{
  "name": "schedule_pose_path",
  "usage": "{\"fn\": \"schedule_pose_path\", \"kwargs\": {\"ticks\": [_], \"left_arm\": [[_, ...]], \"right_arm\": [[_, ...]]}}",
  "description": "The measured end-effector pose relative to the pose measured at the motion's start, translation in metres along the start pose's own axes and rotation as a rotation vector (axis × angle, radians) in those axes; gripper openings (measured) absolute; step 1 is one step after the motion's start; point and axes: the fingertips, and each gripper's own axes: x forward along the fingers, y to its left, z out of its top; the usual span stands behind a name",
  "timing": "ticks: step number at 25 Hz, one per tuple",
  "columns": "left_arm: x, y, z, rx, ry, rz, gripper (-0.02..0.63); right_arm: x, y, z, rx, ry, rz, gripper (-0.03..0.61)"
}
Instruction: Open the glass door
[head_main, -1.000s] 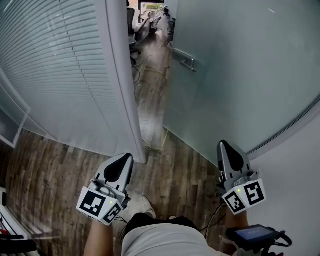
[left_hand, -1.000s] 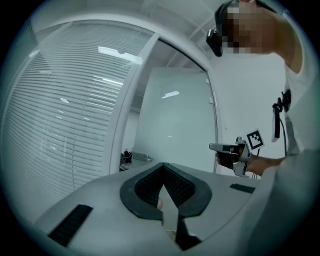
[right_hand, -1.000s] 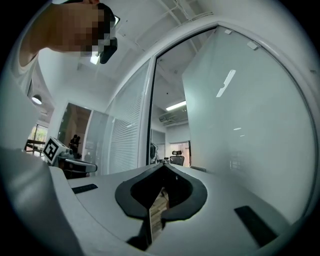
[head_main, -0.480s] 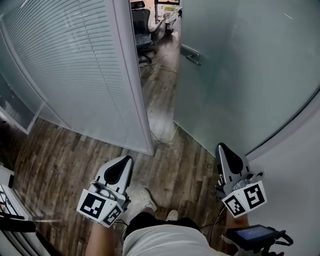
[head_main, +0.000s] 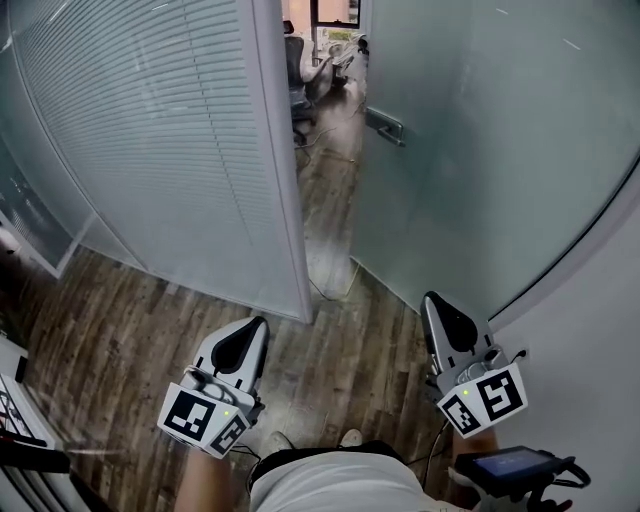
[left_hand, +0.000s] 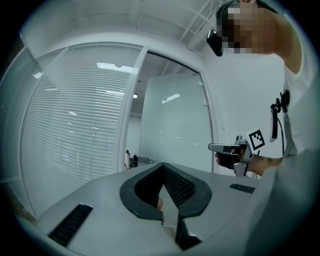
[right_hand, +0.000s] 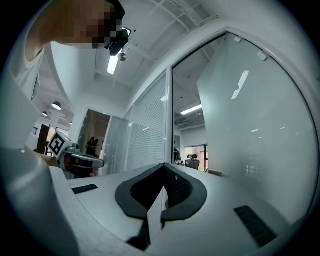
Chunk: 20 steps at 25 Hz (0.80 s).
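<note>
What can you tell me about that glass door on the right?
The glass door is a tall frosted pane, pale grey-green, frameless as far as shows. A short metal handle sticks out near its free edge. It stands swung open, leaving a gap beside the blind-covered wall. Its foot reaches down to the wood floor. Nothing else touches it.

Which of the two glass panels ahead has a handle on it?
The plain frosted door on the right, with the metal handle; the left panel shows only blinds.
</note>
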Motion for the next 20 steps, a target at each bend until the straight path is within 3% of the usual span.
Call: {"fn": "schedule_pose_path", "kwargs": {"ticks": [9,20], "left_arm": [[-0.054,0.046,-0.001,0.015,-0.03,-0.018,0.0],[-0.058,0.045,0.0,0.003,-0.045,-0.051,0.0]], "right_arm": [[0.019,0.077,0.0,-0.03,0.012,-0.007,0.0],[0.013,0.083,0.001,-0.044,0.026,-0.037,0.0]]}}
